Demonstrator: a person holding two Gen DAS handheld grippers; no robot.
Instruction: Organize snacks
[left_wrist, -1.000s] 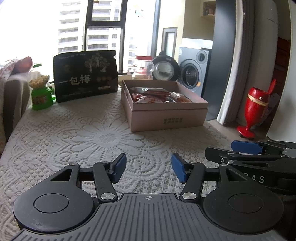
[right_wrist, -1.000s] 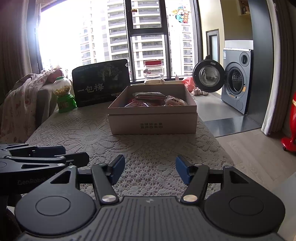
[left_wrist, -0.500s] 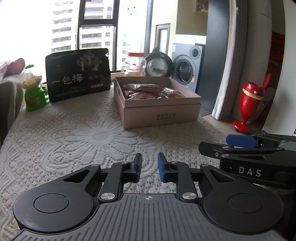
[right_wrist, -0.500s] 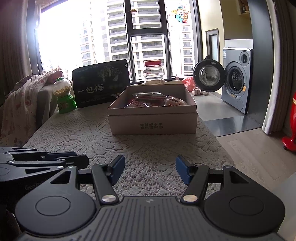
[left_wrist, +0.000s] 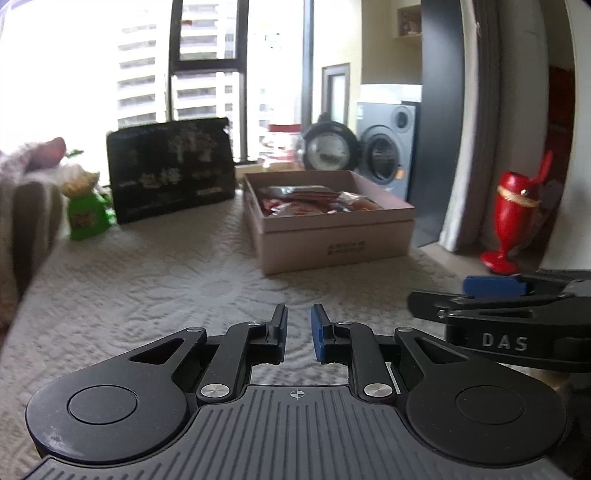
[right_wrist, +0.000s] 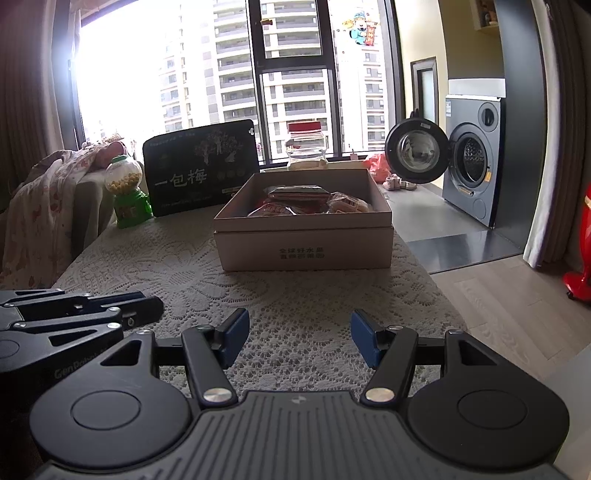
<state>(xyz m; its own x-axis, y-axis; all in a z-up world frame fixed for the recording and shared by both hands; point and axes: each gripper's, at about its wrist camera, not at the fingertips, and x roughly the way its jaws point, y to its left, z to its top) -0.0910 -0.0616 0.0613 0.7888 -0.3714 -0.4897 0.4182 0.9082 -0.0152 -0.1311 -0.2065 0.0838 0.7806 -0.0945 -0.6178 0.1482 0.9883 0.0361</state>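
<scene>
Left wrist view shows the left gripper (left_wrist: 299, 334) with its blue pads drawn almost together and nothing between them, poised just above the lace tablecloth (left_wrist: 166, 291); in the right wrist view the right gripper (right_wrist: 299, 338) stands with its jaws parted and empty, over the same cloth. The two tools sit side by side at the near edge of the table, well apart from the snacks. Straight ahead of the right gripper lies the open cardboard box (right_wrist: 304, 249), its long side square to that tool, with wrapped snack packets (right_wrist: 295, 201) heaped inside. From the left gripper the same box lies ahead and off to the right. So the right hand looks the better placed to reach forward into the box. Behind it, on the left, stand a black snack bag (right_wrist: 201, 171) and a green candy dispenser (right_wrist: 127, 192).
</scene>
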